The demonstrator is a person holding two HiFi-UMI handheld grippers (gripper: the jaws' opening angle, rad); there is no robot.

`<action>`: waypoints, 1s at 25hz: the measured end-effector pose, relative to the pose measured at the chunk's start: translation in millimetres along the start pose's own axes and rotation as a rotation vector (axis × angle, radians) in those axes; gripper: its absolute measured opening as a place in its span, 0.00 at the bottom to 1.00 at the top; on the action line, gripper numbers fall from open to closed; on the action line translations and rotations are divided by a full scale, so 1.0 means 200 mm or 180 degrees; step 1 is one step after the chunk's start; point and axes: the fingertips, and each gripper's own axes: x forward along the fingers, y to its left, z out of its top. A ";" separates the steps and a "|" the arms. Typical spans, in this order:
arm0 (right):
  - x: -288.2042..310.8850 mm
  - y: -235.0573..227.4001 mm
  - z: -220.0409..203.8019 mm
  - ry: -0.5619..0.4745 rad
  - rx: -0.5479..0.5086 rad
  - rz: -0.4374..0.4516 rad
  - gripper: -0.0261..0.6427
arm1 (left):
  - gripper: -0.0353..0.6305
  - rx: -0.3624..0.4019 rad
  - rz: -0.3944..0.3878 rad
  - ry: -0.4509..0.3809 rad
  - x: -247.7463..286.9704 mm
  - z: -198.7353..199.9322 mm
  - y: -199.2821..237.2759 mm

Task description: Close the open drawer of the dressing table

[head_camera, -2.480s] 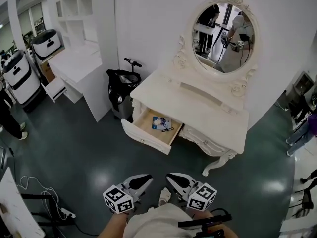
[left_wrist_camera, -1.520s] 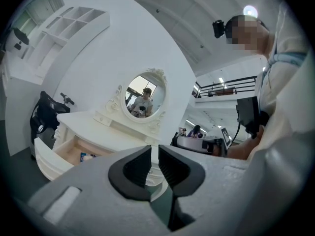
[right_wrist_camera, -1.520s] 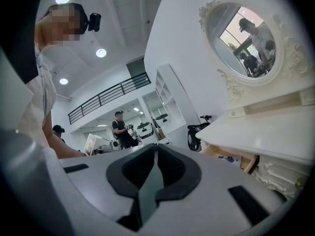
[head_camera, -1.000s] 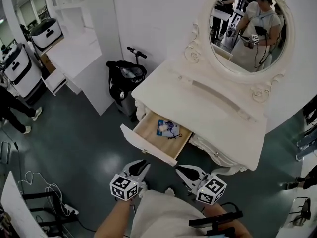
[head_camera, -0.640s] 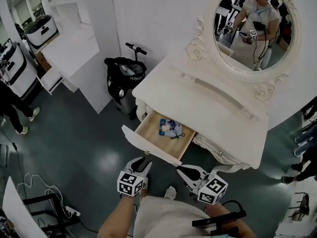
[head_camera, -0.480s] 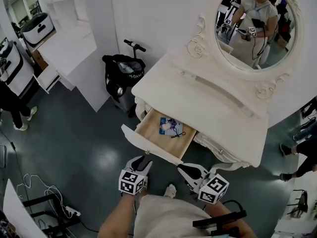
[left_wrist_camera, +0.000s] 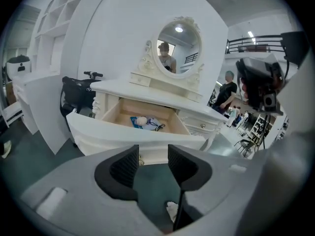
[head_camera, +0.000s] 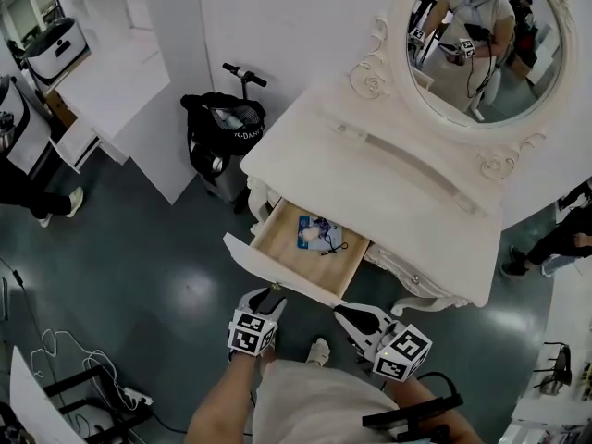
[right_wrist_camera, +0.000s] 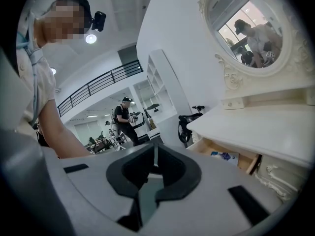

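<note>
Left gripper view: left gripper point(left_wrist_camera: 153, 154) black ribbed fingers point(left_wrist_camera: 129, 165) opening, nothing between them | just ahead: pale-wood drawer with white curved front point(left_wrist_camera: 130, 137), pulled out of ornate white dressing counter point(head_camera: 388, 188) | right gripper point(right_wrist_camera: 153, 156) fingers clenched, empty, off to the side | advice: press flat on mid-front, push straight in, keep it square.

- Floor point(head_camera: 139, 248): dark green, glossy, with pale patches of reflected overhead light.
- Wall point(head_camera: 296, 17): plain white.
- Shelving unit point(head_camera: 111, 77): white, with open compartments above a desk-height surface, set against the wall at upper left.
- Scooter point(head_camera: 222, 128): black, parked against the wall just beside the shelving unit.
- Cables point(head_camera: 57, 340): white, loose on the floor at lower left, near a power strip point(head_camera: 129, 398).
- Ceiling lamp point(right_wrist_camera: 90, 39): round, lit, above a black mezzanine railing point(right_wrist_camera: 98, 85).
</note>
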 end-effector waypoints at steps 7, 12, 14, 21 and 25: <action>0.00 -0.03 -0.02 0.0020 0.0072 -0.0062 0.07 | 0.31 -0.0004 0.0005 0.0142 0.07 -0.06 0.04; -0.03 -0.06 -0.04 0.0033 0.0104 -0.0147 0.07 | 0.31 0.0020 0.0057 0.0063 0.12 -0.07 0.08; -0.04 -0.07 -0.05 0.0051 0.0117 -0.0177 0.07 | 0.31 0.0004 0.0070 0.0050 0.13 -0.08 0.09; -0.06 -0.09 -0.08 0.0122 0.0145 -0.0242 0.07 | 0.31 0.0063 0.0037 0.0045 0.18 -0.13 0.12; -0.05 -0.09 -0.09 0.0183 0.0123 -0.0252 0.07 | 0.31 0.0089 0.0096 -0.0031 0.22 -0.14 0.14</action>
